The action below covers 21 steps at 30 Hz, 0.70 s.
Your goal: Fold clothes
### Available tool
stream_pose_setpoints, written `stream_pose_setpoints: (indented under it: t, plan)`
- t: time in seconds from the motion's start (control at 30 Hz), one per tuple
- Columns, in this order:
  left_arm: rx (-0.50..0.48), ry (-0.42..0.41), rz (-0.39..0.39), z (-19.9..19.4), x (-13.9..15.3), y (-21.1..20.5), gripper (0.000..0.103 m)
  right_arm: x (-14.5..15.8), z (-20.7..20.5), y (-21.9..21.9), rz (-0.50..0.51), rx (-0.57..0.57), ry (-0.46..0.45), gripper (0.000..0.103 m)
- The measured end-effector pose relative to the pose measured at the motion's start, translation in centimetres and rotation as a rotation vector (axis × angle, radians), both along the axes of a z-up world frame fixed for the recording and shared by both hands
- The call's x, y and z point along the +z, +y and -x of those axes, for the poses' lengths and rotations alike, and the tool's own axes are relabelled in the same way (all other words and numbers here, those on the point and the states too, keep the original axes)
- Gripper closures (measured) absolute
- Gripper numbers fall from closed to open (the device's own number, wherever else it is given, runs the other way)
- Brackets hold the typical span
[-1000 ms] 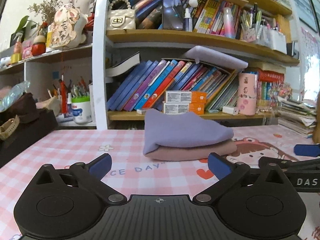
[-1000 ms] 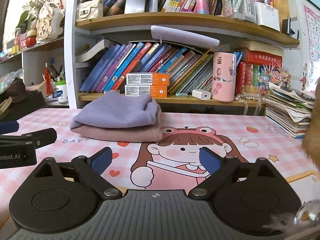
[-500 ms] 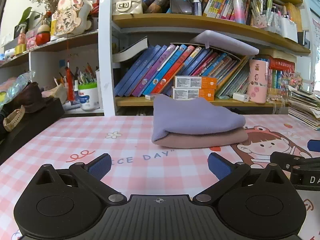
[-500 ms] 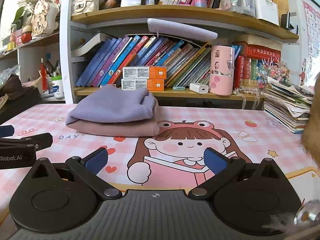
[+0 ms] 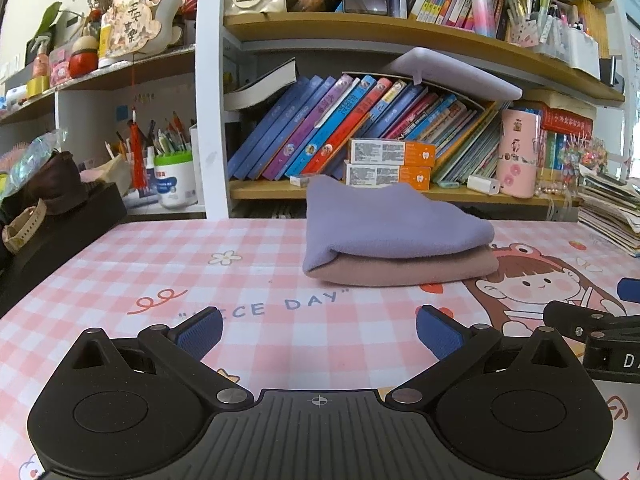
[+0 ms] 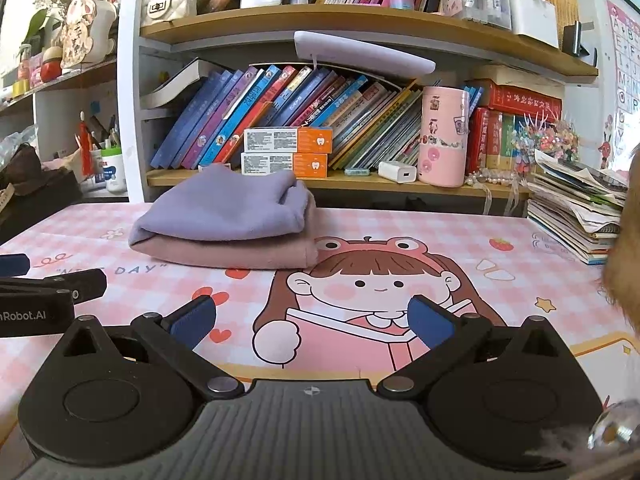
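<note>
Bright, even daylight, sharp focus, soft shadows, fisheye bending at the edges.

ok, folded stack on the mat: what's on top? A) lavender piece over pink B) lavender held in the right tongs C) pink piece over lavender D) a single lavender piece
A: the lavender garment lies folded on the pink garment, and both tongs are open and apart from the stack.

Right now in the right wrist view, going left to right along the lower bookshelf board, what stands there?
Leaning blue and purple books → stacked orange and white boxes → white charger block → pink cylinder tin → red upright books.
</note>
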State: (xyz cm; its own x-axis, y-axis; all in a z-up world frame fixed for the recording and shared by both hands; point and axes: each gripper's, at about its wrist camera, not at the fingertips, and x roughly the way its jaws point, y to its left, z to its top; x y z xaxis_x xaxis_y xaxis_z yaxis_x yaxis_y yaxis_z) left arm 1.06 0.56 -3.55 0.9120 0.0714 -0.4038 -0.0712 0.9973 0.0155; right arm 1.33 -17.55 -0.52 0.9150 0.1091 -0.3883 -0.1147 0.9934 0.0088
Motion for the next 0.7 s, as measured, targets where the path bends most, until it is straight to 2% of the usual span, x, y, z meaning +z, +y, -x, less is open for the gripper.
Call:
stream_pose_setpoints:
  t: [0.7]
  plan:
    - [0.0, -0.005, -0.03, -0.04, -0.07, -0.38, 0.0, -0.05, -0.07, 0.07, 0.003, 0.004, 0.002, 0.0]
